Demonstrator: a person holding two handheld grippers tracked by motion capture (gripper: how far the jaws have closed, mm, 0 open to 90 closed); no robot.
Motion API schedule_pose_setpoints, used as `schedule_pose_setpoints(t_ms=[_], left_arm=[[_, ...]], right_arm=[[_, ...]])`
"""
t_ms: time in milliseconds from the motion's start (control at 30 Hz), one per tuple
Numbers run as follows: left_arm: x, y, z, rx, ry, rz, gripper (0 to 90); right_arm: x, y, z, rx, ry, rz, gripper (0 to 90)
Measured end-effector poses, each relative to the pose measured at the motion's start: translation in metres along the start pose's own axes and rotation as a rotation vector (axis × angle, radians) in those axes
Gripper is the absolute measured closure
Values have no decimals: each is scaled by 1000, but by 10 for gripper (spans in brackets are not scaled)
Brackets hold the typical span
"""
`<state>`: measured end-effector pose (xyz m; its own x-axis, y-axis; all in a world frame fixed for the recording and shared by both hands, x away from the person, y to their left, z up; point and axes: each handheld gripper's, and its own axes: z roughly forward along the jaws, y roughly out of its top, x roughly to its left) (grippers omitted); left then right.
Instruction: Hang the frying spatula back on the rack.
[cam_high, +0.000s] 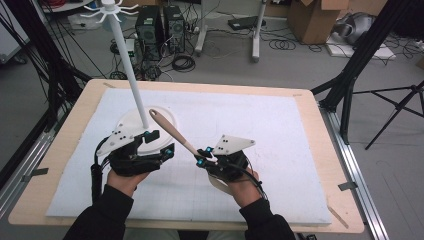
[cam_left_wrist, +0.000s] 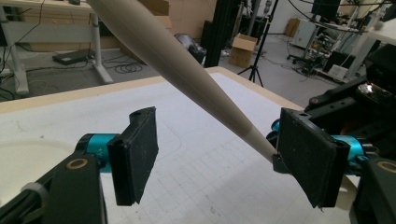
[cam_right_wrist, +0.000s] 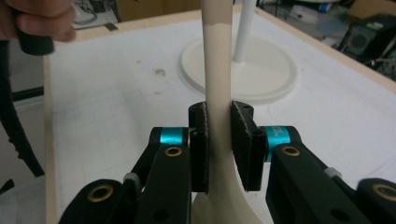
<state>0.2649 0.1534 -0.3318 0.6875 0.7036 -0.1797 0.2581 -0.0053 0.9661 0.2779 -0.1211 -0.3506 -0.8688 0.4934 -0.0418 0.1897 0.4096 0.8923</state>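
1. While the right gripper (cam_high: 206, 159) is clamping the handle of a cream-coloured spatula (cam_high: 172, 132), its jaws are pressing narrowly against both sides of the shaft; the right gripper view (cam_right_wrist: 218, 140) is showing the handle (cam_right_wrist: 217, 70) rising straight up between the pads.
2. The spatula's handle is slanting up and away to the left above the table, while its broader end is lying under the right hand (cam_high: 240, 185).
3. The left gripper (cam_high: 160, 142) is standing with its jaws wide apart and gripping nothing; in the left gripper view (cam_left_wrist: 224, 158) the spatula (cam_left_wrist: 187, 79) is crossing the gap diagonally, clear of the left pad, its lower end disappearing behind the right pad.
4. The left gripper is hovering over the near edge of a white round stand base (cam_high: 165, 117), from which a white pole (cam_high: 127, 60) is rising to a ring of hooks (cam_high: 107, 9).
5. Both grippers are working over a white mat (cam_high: 280, 130) covering a wooden table (cam_high: 75, 120).
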Motion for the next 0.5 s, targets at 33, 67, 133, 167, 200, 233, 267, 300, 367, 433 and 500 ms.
schedule_pose_setpoints(t_ms=[33, 67, 133, 167, 200, 233, 267, 300, 367, 433, 500], left_arm=[[0, 1, 2, 0, 2, -5, 298], [0, 1, 4, 2, 1, -13, 298], [0, 3, 7, 0, 3, -20, 298], [0, 3, 8, -1, 7, -26, 298], [0, 4, 10, 2, 11, -30, 297], [0, 5, 11, 3, 12, -28, 295], [0, 6, 12, 2, 9, -30, 295], [0, 7, 12, 3, 10, -34, 296], [1, 9, 13, -5, 2, -46, 302], [1, 12, 13, -19, -6, -65, 332], [1, 15, 13, -26, -21, -81, 386]], right_arm=[[1, 1, 0, -2, 5, 2, 776], [1, 1, 1, -7, 6, 1, 776], [3, 2, 1, -8, 4, -6, 776], [4, 2, 2, -7, 5, -9, 776], [5, 2, 2, -9, 1, -9, 776], [5, 2, 1, -11, -3, -11, 776], [5, 2, 1, -17, 0, -9, 776], [6, 2, 1, -19, -1, -13, 776], [7, 2, 0, -24, -2, -16, 776], [8, 3, 0, -25, -11, -24, 776], [9, 3, 1, -28, -11, -25, 775]])
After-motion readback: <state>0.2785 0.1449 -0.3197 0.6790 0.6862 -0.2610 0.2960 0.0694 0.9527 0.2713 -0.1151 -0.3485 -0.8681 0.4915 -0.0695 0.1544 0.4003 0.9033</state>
